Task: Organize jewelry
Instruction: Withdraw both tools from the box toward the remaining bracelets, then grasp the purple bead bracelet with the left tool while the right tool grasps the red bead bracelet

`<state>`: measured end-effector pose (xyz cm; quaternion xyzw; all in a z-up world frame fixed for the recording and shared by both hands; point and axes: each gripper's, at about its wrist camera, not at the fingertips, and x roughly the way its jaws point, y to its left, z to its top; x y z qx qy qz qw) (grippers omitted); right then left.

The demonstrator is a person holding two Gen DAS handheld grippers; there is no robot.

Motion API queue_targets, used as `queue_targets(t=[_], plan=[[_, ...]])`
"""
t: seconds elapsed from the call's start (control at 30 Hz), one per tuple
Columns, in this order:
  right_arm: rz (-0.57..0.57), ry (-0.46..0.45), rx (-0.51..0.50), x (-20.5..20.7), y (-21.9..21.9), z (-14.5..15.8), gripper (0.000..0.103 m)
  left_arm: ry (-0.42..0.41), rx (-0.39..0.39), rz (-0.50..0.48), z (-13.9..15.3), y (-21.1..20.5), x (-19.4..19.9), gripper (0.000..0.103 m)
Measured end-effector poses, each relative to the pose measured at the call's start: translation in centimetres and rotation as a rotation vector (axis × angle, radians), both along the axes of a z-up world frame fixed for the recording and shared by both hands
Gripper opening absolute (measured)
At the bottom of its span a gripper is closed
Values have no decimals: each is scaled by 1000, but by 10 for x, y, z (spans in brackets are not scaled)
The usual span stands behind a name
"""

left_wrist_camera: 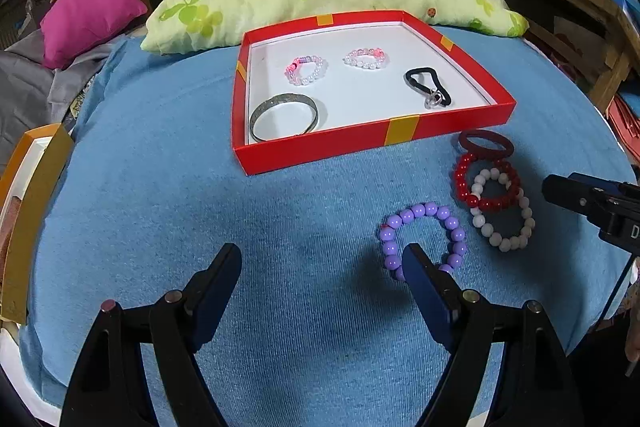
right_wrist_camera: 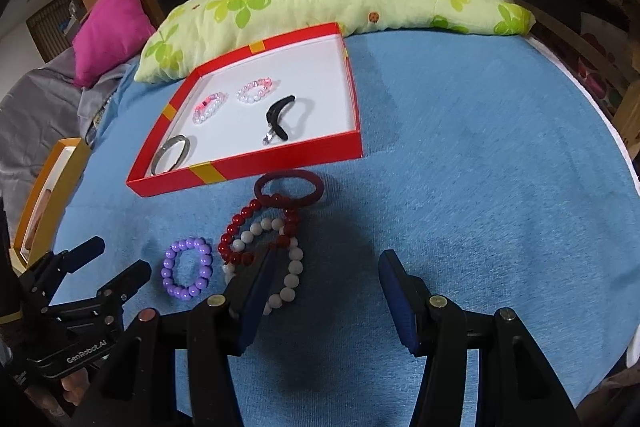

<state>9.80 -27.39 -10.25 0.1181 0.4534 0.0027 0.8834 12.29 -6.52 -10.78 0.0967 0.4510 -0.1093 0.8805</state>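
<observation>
Jewelry is split between two places. Inside the red box [left_wrist_camera: 372, 143] lie two pink-and-white bead bracelets [left_wrist_camera: 307, 70], a silver bangle [left_wrist_camera: 284, 117] and a black hair tie [left_wrist_camera: 428, 87]. On the blue cloth [left_wrist_camera: 200, 219], at 5 o'clock from the box, lie a purple bead bracelet [left_wrist_camera: 424, 239], a red bead bracelet [left_wrist_camera: 486, 181], a white bead bracelet [left_wrist_camera: 502, 211] and a dark red hair band [left_wrist_camera: 486, 143].

The left gripper [left_wrist_camera: 322, 267] is spread wide and holds nothing; its right finger tip sits at the purple bracelet's near edge. The right gripper [right_wrist_camera: 326, 267] is likewise spread and empty, with its left finger over the white bracelet.

Risks from this position:
- The red and white bracelets overlap, and the dark red band touches the red one at 12 o'clock. Closing on one strand may drag the others along.
- Round beads are likely to roll out of a shallow pinch, so a bracelet could drop short of the box.
- The soft cloth may bunch between the fingers.
- Both grippers work near each other and could collide.

Legible writing: "GenRobot.AI" on the left gripper body, seen in the right wrist view. A letter "D" shows on the right gripper in the left wrist view; the rest is cut off.
</observation>
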Motion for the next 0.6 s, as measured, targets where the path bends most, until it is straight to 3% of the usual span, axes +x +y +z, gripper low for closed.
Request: queue_targets(t=[0.23, 0.37, 0.53, 0.6], plan=[[-22, 6, 135, 13, 0, -7, 57, 19, 1, -17, -4, -3, -3, 83], [-44, 30, 152, 25, 6, -14, 55, 37, -12, -23, -7, -3, -3, 83], [-77, 44, 133, 39, 8, -23, 33, 51, -28, -25, -7, -4, -3, 83], [-72, 36, 128, 42, 9, -24, 15, 57, -37, -32, -8, -5, -3, 83]])
